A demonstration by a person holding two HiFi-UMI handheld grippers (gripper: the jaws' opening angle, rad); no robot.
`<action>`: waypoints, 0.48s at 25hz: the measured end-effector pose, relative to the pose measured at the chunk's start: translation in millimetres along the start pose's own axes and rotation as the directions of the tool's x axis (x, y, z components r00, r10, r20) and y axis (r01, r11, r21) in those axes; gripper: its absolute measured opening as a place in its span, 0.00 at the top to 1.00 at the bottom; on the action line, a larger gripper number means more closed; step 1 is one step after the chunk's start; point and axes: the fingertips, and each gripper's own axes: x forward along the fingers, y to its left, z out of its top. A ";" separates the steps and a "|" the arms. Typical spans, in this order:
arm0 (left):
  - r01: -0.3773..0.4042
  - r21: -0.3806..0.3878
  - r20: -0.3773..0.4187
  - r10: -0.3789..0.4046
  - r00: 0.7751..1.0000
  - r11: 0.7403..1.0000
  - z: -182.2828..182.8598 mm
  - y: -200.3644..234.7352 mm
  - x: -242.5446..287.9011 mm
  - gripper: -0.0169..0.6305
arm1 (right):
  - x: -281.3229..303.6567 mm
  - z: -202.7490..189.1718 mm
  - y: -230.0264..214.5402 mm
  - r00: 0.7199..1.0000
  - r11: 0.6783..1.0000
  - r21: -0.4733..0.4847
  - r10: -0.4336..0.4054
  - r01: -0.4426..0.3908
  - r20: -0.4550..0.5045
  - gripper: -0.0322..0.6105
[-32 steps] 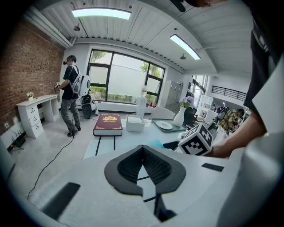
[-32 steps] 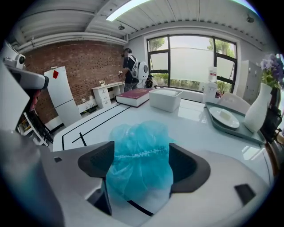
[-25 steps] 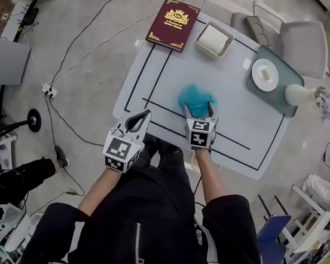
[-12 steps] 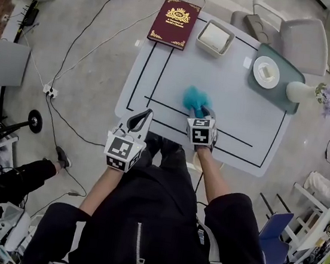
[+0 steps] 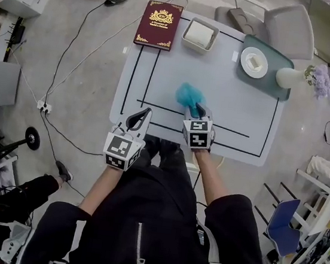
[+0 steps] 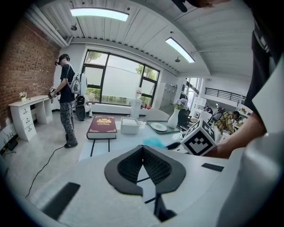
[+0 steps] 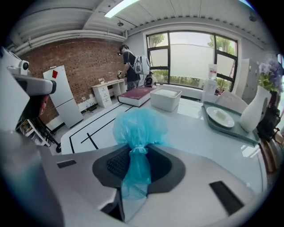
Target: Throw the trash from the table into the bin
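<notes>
R gripper [image 7: 138,150] jaws have just been closing & now pinch the tied neck of the bag [image 7: 140,124]. The knot sits right at the tips, and the tail hangs back btw the pads. The bag's puffed body pokes out ahead of the jaws, at the front-middle of the table [image 5: 239,117]. Can't tell if it's clear of the top yet. L gripper [image 6: 143,150] jaws are pressed together w/ nothing in them, held off the table's front-left edge.

Handling, my guess: thin blue plastic film, v. light, soft & slippery. The body would just squash, so the neck by the knot is the right hold; the knot should act as a stop vs sliding out. Likely to swing when carried.

Around: book [image 5: 156,16] & white box [image 5: 200,34] at the far edge, tray [image 5: 265,84] w/ plate [image 5: 253,60] & vase [image 5: 284,76] far right, all well apart from the bag. Nothing on the table blocks a lift. The bin is in no view, so the route to it can't be judged.
</notes>
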 end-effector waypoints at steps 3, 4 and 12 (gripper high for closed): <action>0.048 0.018 0.010 -0.048 0.999 0.999 6.5 -4.4 9.7 0.96 | -11.9 14.1 -4.4 0.999 1.000 0.017 -0.026 0.025 0.043 0.82; 0.069 0.027 0.014 -0.069 0.998 0.997 9.4 -6.4 14.3 0.96 | -15.7 18.0 -7.6 0.998 0.999 0.028 -0.041 0.040 0.057 0.82; 0.232 0.101 0.012 -0.235 0.972 0.967 25.1 -32.2 37.2 0.96 | -54.3 22.5 -25.4 0.979 0.979 0.131 -0.171 0.156 0.114 0.82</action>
